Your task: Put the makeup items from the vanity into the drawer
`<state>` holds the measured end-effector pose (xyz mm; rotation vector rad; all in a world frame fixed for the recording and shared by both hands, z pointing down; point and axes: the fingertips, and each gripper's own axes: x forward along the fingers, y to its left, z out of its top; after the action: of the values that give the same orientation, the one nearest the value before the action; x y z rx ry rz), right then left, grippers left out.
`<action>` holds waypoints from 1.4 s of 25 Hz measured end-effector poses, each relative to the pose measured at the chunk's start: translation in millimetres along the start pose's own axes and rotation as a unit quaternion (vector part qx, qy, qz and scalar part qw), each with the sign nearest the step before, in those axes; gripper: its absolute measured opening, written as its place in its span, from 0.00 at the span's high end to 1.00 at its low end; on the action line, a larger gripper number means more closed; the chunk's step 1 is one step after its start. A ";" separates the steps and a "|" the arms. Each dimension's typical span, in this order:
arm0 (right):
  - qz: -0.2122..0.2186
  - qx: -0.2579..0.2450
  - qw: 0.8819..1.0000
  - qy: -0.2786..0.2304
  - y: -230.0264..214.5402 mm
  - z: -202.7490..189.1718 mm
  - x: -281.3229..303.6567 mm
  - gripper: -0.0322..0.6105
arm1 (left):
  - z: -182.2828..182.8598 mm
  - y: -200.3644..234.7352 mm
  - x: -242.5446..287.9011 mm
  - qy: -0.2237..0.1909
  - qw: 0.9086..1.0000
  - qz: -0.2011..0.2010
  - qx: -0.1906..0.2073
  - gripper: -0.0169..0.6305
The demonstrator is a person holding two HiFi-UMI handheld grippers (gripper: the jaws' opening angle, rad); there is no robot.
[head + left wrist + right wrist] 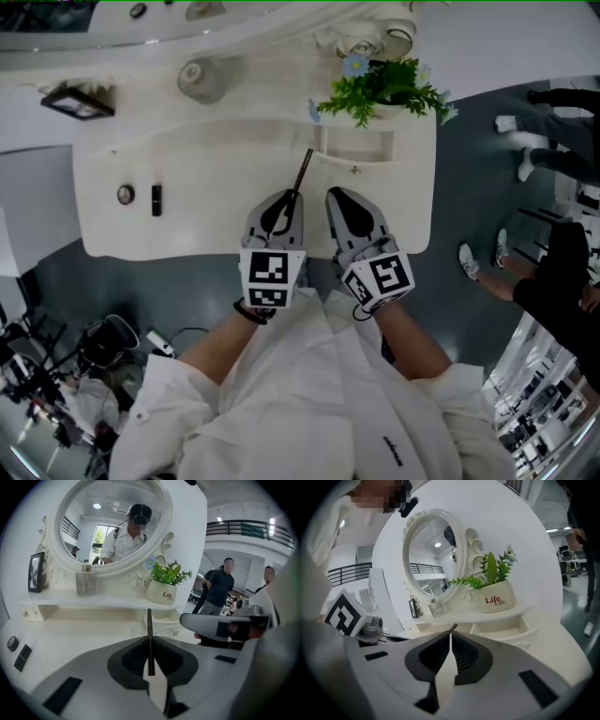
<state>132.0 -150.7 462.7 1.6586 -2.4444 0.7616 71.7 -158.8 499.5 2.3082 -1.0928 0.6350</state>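
**Dark pencil (pixel 302 174) gripped over white bench (pixel 216 220)**

Left hand-held gripper (pixel 287 199) was clamped on the pencil, its tip near the open drawer (pixel 356 162). Right hand-held gripper (pixel 337 195) was closed, empty. Lipstick (pixel 157 199) lay well left.

steep overhead, two low close-ups (vanity (pixel 216 225) shared)

Probably open hall, vanity (pixel 216 234), balcony railing (pixel 239 527)

Lower end of slim stick (pixel 302 173) hidden in left gripper (pixel 289 197) jaws; round item (pixel 126 194), dark tube (pixel 157 199) too small to identify.
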 end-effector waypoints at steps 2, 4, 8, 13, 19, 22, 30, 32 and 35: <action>-0.002 0.000 1.000 -0.002 -6.8 3.7 -1.0 0.90 | 4.4 -7.2 5.1 -0.001 1.000 -0.003 0.002 0.89; -0.006 0.004 1.000 -0.002 -14.3 5.9 -2.0 0.90 | 8.7 -13.0 10.1 -0.003 1.000 -0.006 0.003 0.89; -0.010 0.008 1.000 -0.004 -28.5 10.6 -6.6 0.90 | 14.7 -24.9 19.1 -0.003 1.000 -0.009 0.003 0.89; -0.018 0.015 1.000 -0.005 -47.5 13.6 -14.4 0.90 | 19.0 -42.6 30.6 0.000 1.000 -0.016 0.005 0.89; -0.026 0.024 0.999 -0.008 -67.9 15.4 -20.0 0.90 | 26.1 -58.4 46.3 0.001 1.000 -0.020 0.005 0.89; -0.023 0.026 0.999 -0.009 -75.0 16.6 -21.5 0.90 | 28.0 -65.8 53.0 0.005 1.000 -0.019 0.009 0.89; -0.015 0.034 0.999 -0.011 -90.2 21.6 -25.6 0.90 | 19.9 -82.1 66.9 0.039 0.999 -0.011 -0.003 0.89; -0.012 0.036 0.999 -0.011 -92.8 22.5 -26.6 0.90 | 18.6 -84.0 69.9 0.048 0.999 -0.006 -0.006 0.89; -0.006 0.037 0.999 -0.011 -96.1 24.5 -27.5 0.90 | 16.0 -83.8 74.2 0.064 0.998 0.004 -0.013 0.89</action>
<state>233.8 -165.9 465.5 1.7148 -2.4466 0.8458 184.0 -164.5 511.5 2.2106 -1.0442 0.7558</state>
